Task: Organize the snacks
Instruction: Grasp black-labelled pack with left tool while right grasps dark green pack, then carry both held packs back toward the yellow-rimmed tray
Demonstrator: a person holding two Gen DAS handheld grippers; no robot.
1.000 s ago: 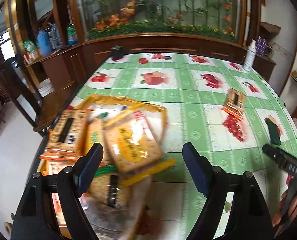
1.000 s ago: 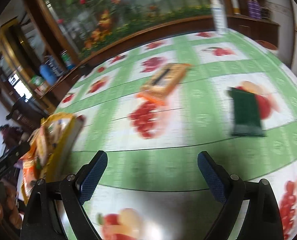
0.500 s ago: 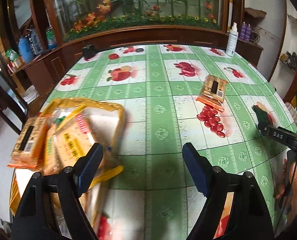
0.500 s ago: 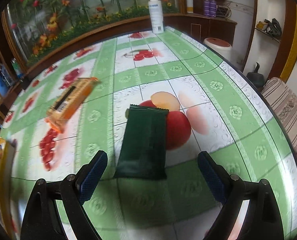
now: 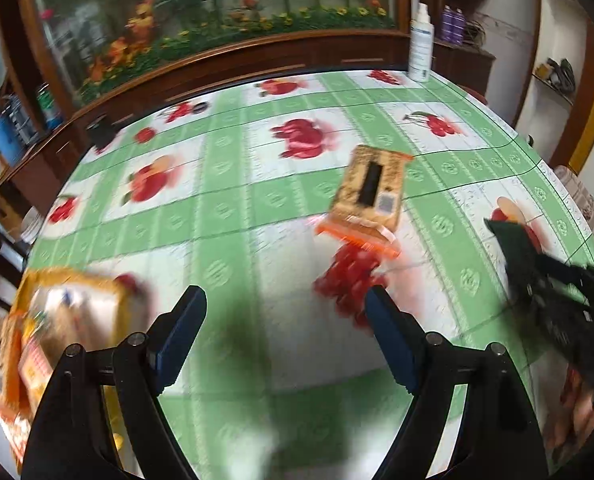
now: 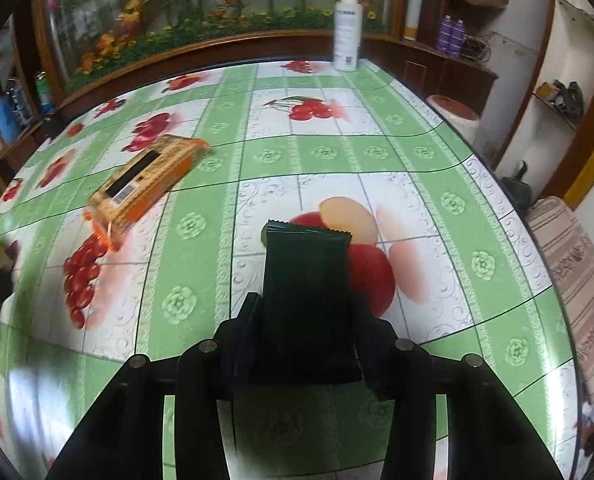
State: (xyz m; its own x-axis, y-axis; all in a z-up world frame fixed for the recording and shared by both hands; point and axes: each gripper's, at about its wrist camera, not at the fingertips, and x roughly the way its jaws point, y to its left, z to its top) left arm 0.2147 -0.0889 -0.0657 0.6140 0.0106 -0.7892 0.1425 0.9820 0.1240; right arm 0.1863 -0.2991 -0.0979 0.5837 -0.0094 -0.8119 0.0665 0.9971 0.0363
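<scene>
On a green fruit-print tablecloth (image 6: 317, 152), a dark green packet (image 6: 305, 276) lies flat — the right gripper (image 6: 305, 320), angled down, has just closed, pinching its near end. Left gripper (image 5: 285, 332) spread, empty — orange packet (image 5: 371, 192) beyond.

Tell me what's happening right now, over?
Right gripper just closed on dark green packet. Left gripper open, empty. Orange snack pack loose on table, nothing blocking.
</scene>
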